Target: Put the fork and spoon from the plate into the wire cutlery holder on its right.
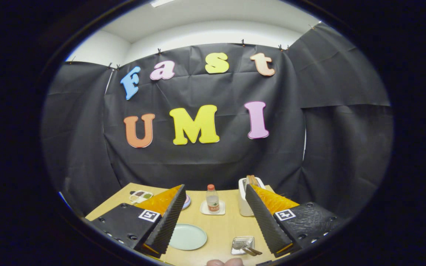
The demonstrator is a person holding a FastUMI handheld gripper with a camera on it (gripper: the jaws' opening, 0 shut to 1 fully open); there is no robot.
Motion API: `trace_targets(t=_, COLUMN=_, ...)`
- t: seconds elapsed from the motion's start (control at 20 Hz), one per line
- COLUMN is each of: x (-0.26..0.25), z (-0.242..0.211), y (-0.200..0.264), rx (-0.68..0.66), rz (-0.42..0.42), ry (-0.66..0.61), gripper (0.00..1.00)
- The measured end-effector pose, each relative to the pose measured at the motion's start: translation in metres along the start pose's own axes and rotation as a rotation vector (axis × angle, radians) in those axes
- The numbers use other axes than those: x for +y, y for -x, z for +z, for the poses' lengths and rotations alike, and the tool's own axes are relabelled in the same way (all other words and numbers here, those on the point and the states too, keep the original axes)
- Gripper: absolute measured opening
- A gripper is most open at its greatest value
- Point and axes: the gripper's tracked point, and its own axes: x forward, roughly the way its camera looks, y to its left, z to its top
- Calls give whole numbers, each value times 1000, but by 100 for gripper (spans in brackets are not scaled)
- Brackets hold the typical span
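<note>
My gripper is held above the wooden table, open, with nothing between its widely spread fingers. Down between the fingers lies a pale green plate, and its visible surface is bare. To the plate's right sits the small wire cutlery holder. Metal cutlery rests in it, the handles sticking out over its near right corner. I cannot tell fork from spoon at this size.
Beyond the fingers a small bottle stands on a white coaster. A white toaster with toast is to its right. A small divided dish and a pinkish plate edge lie at the left. A person's fingers show at the near edge.
</note>
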Motion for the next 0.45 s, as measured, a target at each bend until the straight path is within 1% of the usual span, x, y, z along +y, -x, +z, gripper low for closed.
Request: trace_targets(t=0.45, x=-16, z=6, y=0, rx=-8, rz=-23, ry=-12, gripper=97)
